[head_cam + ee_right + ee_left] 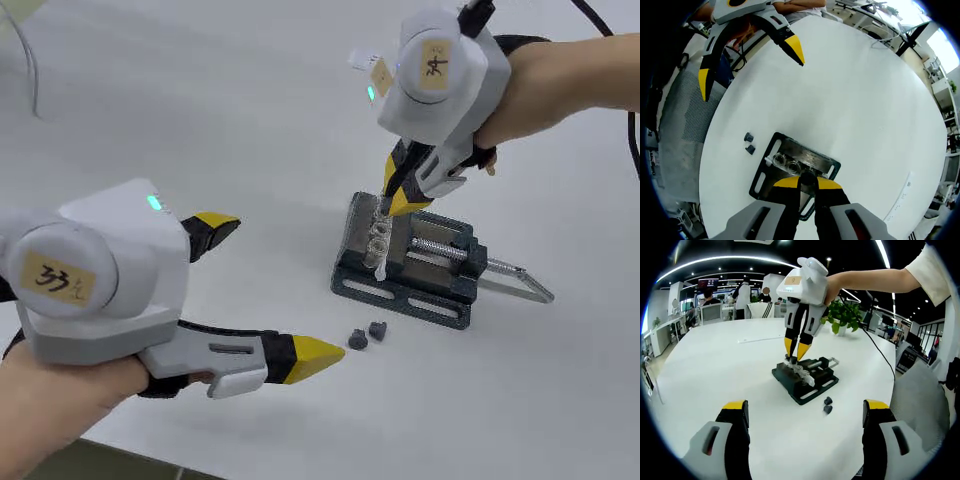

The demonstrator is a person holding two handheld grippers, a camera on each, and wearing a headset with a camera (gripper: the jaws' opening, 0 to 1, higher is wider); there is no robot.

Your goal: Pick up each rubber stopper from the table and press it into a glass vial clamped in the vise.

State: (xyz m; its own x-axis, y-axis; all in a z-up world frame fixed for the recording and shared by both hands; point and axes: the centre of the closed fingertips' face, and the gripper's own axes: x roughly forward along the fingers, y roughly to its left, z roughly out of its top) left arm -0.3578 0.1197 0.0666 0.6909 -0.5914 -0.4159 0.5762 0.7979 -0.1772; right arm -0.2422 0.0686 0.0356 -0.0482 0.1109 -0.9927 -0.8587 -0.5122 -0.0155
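Bright, even overhead light washes the white worktop [200,120], leaving soft, pale shadows beside the vise [410,262] in the head view, which is sharp. In the left gripper view the ceiling light strips [725,258] bow with the fisheye, and the far room is dim. In the right gripper view a window [946,47] burns out to white, and the edges smear

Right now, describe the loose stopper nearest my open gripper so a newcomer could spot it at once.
On the white table, find the dark vise; two small dark grey stoppers lie just before its slotted base. Yours is the stopper nearer the left gripper's yellow tip; its neighbour sits closer to the vise.
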